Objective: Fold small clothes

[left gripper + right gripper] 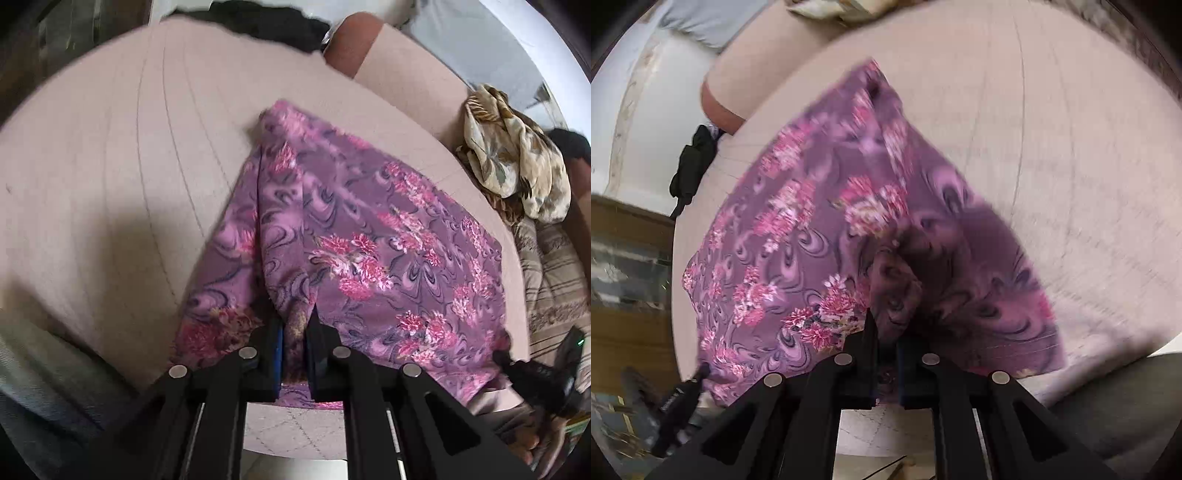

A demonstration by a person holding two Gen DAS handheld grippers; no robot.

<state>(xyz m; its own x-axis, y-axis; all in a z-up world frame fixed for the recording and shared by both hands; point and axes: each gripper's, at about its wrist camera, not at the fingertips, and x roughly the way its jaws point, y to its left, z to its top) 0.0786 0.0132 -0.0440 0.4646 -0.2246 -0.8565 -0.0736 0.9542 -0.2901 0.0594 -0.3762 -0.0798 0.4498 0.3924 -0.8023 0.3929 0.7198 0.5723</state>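
The cloth [351,229], purple with pink flowers, is spread over the pale cushion [110,166], its near edge raised off the surface. The left gripper [295,325] is clamped tight on that near edge, fabric bunched between the jaws. The right gripper [886,325] is pinched shut on the same hem further along, a dark fold gathered at its tips.

Handling is judged easy in weight and tricky in shape: the cloth [812,221] looks thin, light and limp, and sags into a tent between the two holds. No stiffness is to be expected; any unsupported part will droop or slide. The weave appears smooth, so a shallow pinch could slip. The two near corners are judged the best holds, kept apart so the edge is held taut.

Much is hard to read. Both views are smeared with blur, especially the right side of the right wrist view. How many layers are caught in each jaw cannot be told. The far hem is distorted at its tip. A beige patterned rag [513,155] lies beside the cushion, and something black [258,22] is cut off at the top edge.
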